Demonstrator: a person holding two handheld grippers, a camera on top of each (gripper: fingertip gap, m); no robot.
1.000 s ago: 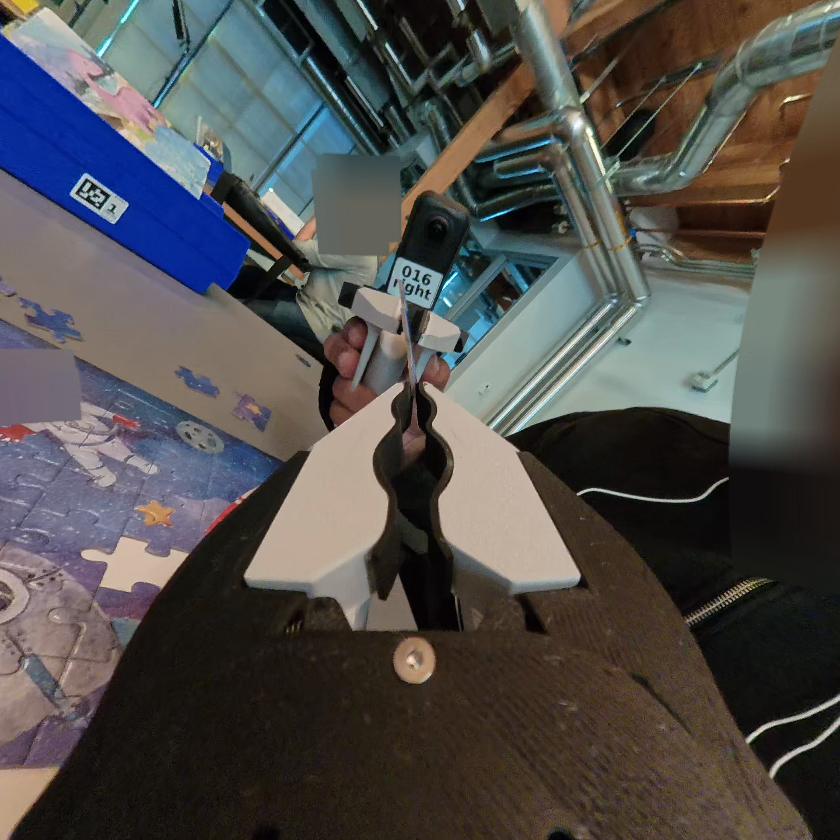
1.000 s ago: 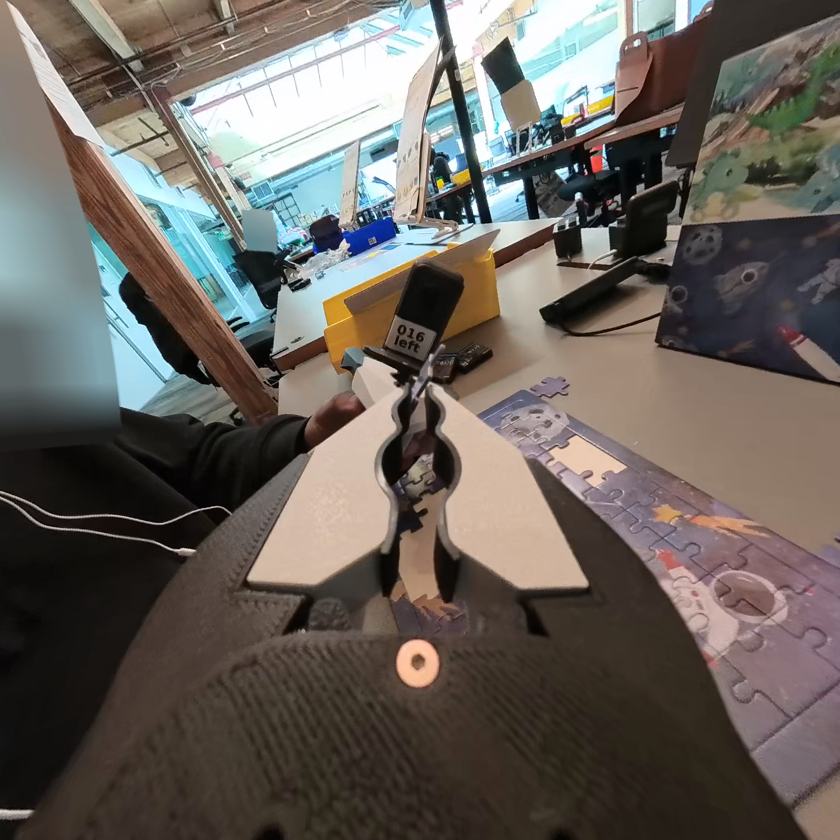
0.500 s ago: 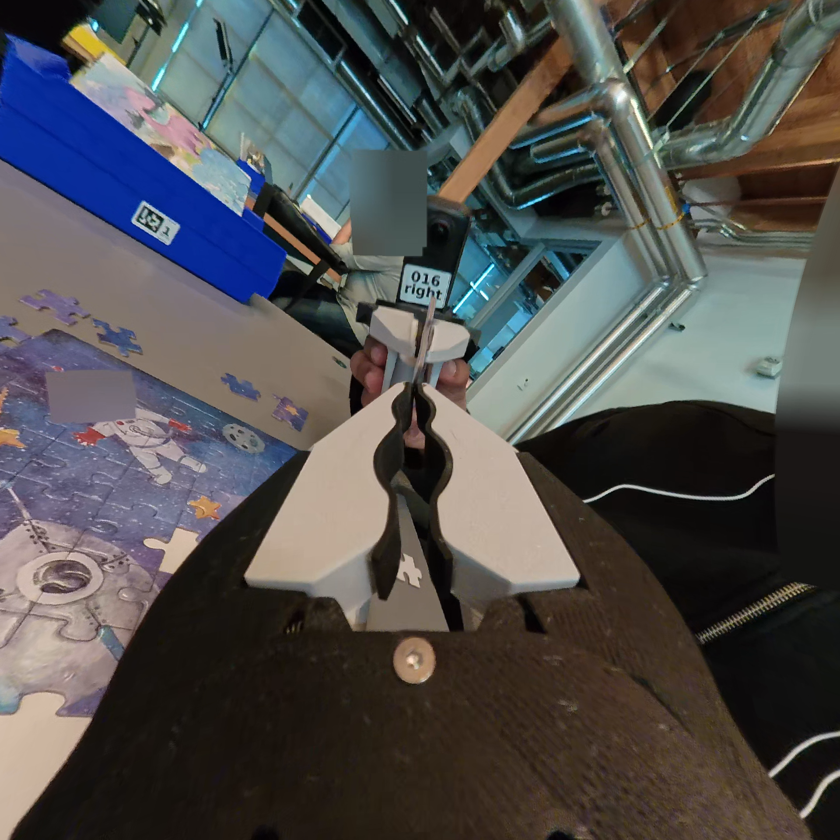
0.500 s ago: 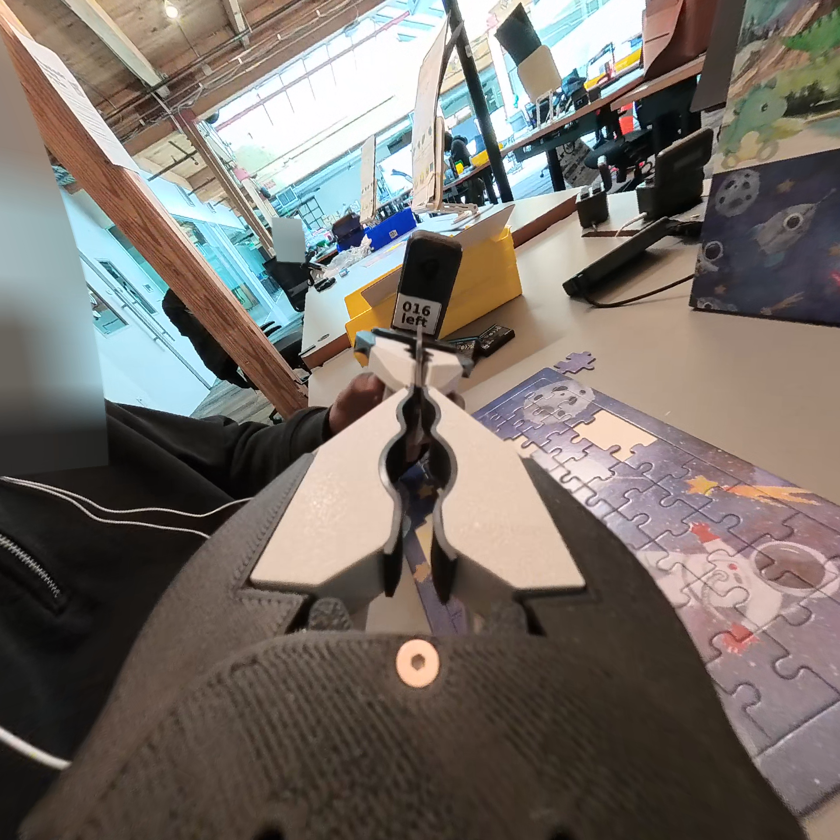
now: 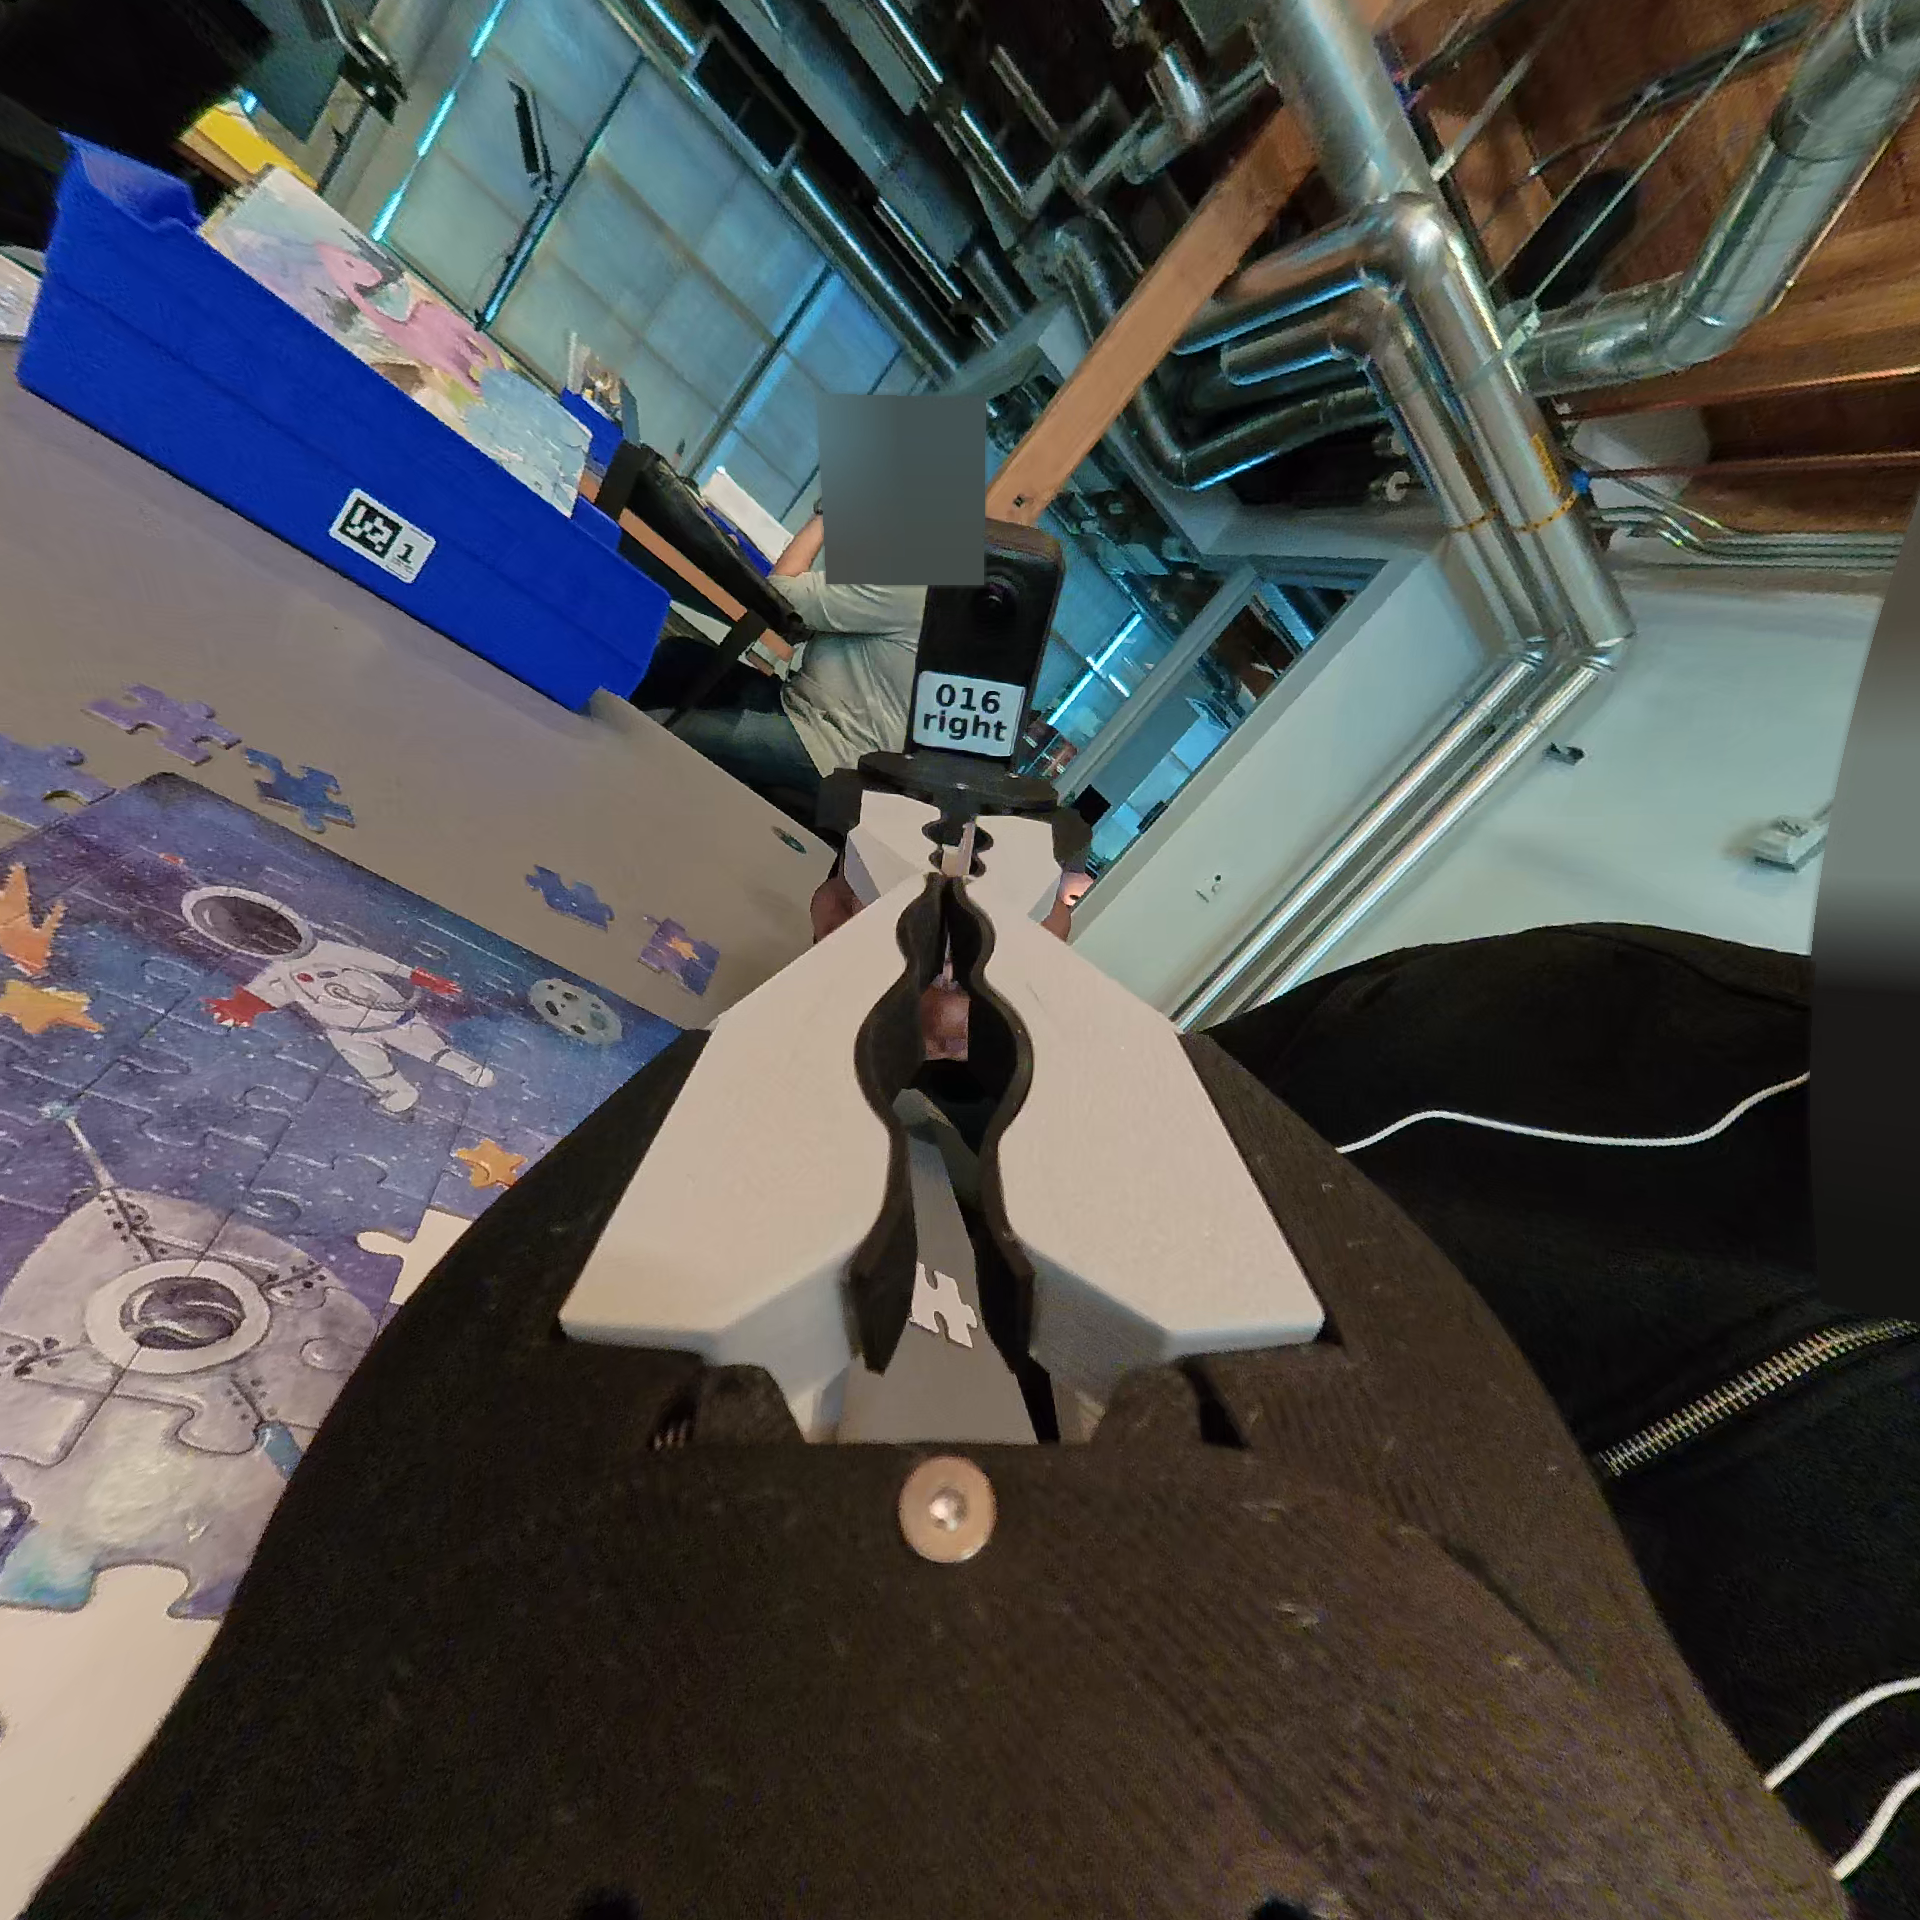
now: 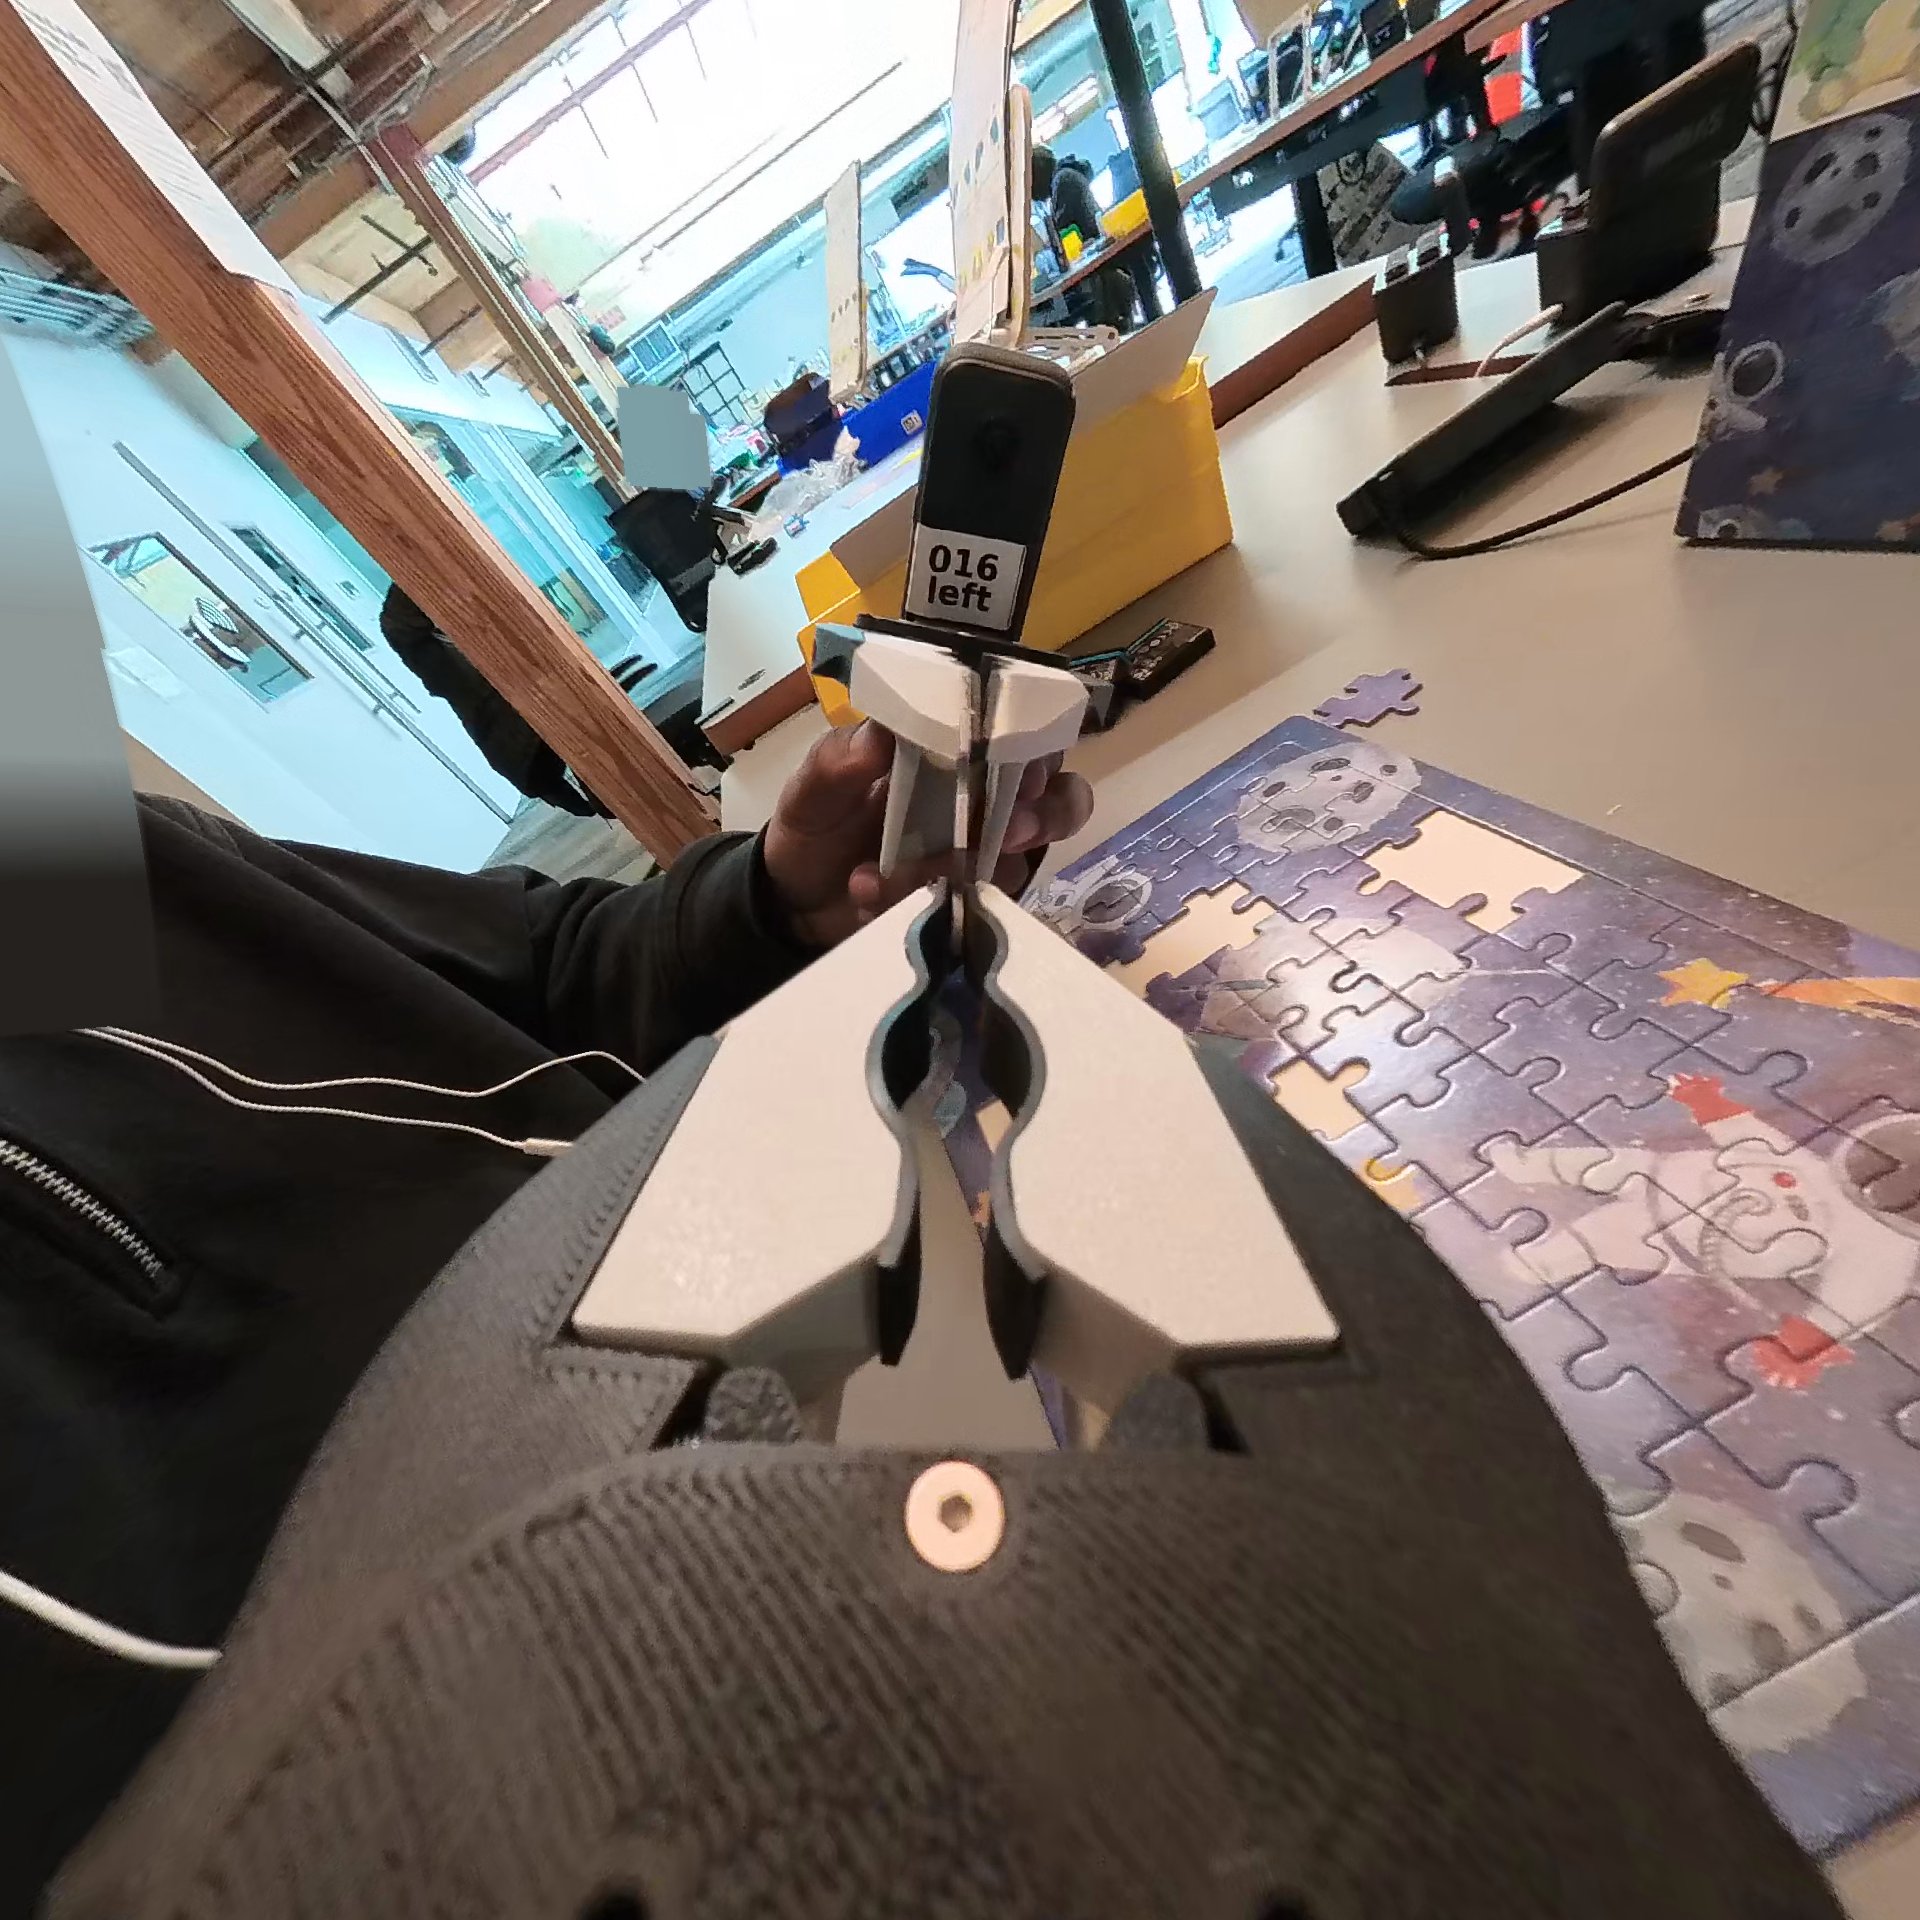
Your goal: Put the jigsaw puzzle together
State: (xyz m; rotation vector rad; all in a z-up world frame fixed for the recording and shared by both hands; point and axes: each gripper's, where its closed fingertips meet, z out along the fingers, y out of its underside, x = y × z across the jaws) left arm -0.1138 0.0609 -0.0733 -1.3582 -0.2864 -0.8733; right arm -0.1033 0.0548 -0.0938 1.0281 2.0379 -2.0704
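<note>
Two grippers: left gripper (image 5: 945, 891) and right gripper (image 6: 958, 906) meet tip to tip above the table edge, mid-frame in both wrist views.
Jaws left: pressed together, pinching a thin puzzle piece (image 6: 971, 800) edge-on.
Jaws right: also squeezed onto that same piece at the tips, as far as the narrow gap shows.
Why held so: looks like a hand-to-hand regrip in the air, likely to turn or reorient the piece before seating it; a judgement only.
Piece look: flat, thin card, seen edge-on as a dark sliver; printed face not readable.
Piece place: in the air between the two tips, well apart from the board.
Jigsaw puzzle (image 5: 260, 1091): lies flat on the grey table (image 5: 416, 675), left half of the left wrist view, right half of the right wrist view.
Puzzle look: purple-blue space scene with astronaut, rocket, orange stars, moons; mostly assembled.
Gaps (image 6: 1470, 868): several cream holes near the far corner and the near edge.
Loose pieces (image 5: 296, 784): a few blue-purple ones on the table just beyond the puzzle border.
Blue bin (image 5: 260, 416): upper left, behind the loose pieces.
Reference picture (image 6: 1818, 343): stands upright, upper right.
</note>
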